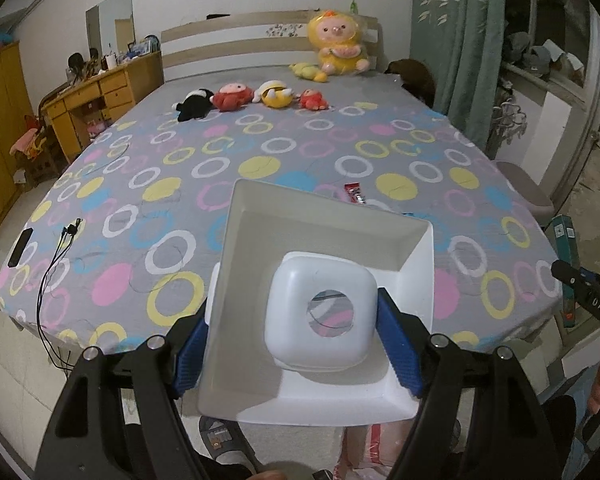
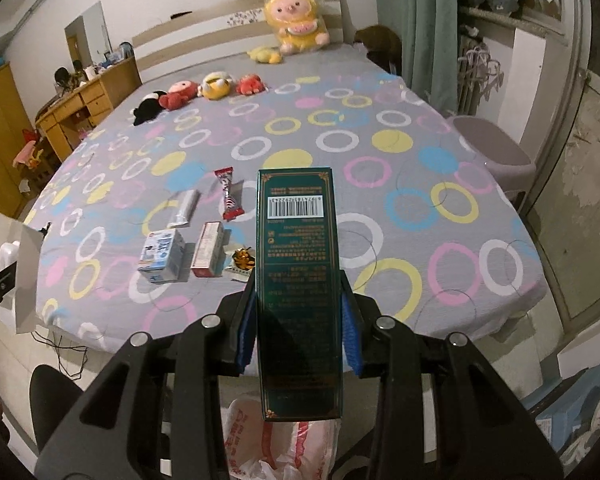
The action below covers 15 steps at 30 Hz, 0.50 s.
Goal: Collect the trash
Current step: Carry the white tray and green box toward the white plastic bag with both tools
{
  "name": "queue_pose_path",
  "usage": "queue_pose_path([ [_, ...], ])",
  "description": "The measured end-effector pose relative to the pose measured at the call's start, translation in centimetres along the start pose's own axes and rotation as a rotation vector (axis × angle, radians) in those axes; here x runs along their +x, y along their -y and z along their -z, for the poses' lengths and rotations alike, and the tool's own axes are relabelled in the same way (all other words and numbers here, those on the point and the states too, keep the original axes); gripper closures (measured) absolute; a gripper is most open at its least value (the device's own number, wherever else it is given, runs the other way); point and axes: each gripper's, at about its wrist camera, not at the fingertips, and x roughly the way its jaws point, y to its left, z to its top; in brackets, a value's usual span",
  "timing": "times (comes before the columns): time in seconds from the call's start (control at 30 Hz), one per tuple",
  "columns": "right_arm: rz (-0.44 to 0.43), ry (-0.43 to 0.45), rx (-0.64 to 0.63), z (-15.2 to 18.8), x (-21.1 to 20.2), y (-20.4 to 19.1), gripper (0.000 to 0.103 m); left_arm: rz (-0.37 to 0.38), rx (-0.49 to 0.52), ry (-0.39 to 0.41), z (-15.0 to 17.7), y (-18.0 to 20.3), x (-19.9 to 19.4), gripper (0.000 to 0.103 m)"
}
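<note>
Bed point(image 2: 380, 208) with ring-patterned grey sheet, toys and litter laid on it.

Near the foot edge are found a red candy wrapper point(image 2: 230, 194), a silver tube point(image 2: 185, 208), a blue-and-white carton point(image 2: 162, 256), a red-and-white box point(image 2: 210, 250) and a small yellow packet point(image 2: 242, 262). Four small plush toys point(image 1: 252, 100) are ranged in a row further up; a large yellow plush point(image 1: 338, 44) is set against the headboard. A black phone point(image 1: 20, 246) and cable point(image 1: 60, 240) lie at the left edge.

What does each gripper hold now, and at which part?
Left gripper: white tray, clamped across its near end. Right gripper: dark green box, gripped on its long sides.
</note>
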Motion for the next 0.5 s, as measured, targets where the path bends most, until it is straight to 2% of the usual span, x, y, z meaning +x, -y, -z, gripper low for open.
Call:
queue_pose_path([
  [0.27,-0.009,0.039,-0.022,2.3,-2.9,-0.9,0.068,-0.002,0.033,0.023,1.3,1.8,-2.1,0.030],
  [0.5,-0.021,0.017,-0.022,4.4,-3.4,-1.4,0.068,0.019,0.053,0.012,2.6,3.3,-2.4,0.030],
])
